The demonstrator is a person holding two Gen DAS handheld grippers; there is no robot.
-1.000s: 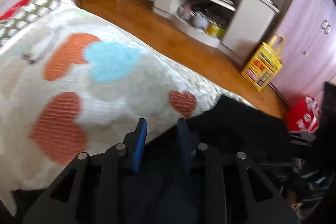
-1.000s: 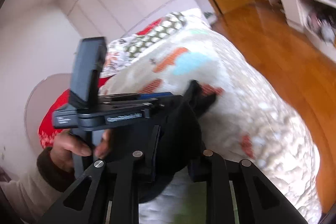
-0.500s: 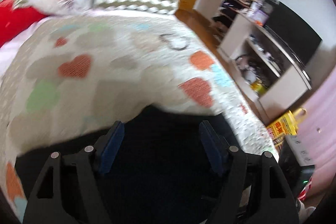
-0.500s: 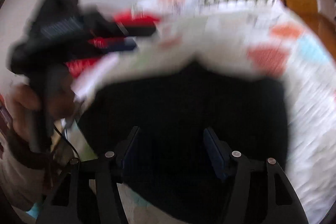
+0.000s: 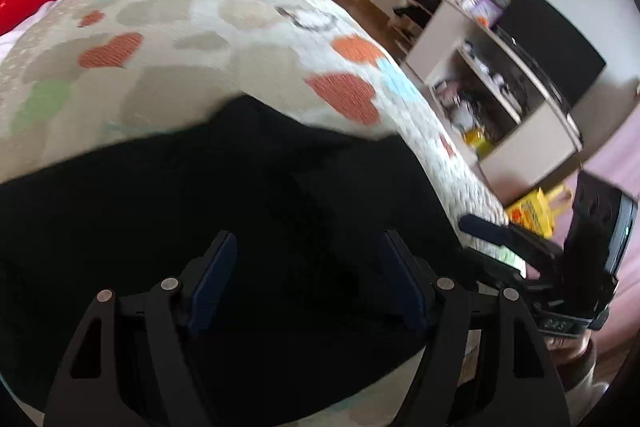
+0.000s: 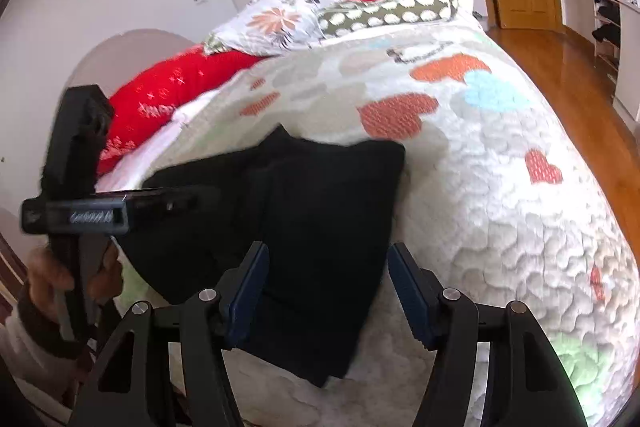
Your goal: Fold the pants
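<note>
Bed (image 6: 500, 187) w/ the heart-print quilt is your work surface: broad, soft, flat enough near the foot end to take a fold. Pillows (image 6: 280, 19) sit well back at the headboard, out of your way.

Black pants (image 6: 320, 211) lie on the quilt near the bed's edge closest to you, already stacked in a thick rectangular bundle w/ a fold line running down the middle, so I'd judge the fold is mostly done, maybe finished. Far corner pokes up a bit, prob. needs a pat down.

Your left gripper (image 5: 306, 283) hovers over the pants, fingers (image 5: 212, 283) spread wide, nothing between them; black cloth fills the view under and ahead of them. Whether they touch it, can't tell.

Your right gripper (image 6: 328, 291) is likewise released, fingers (image 6: 408, 291) apart and empty, straddling the bundle's near right edge from above.
</note>
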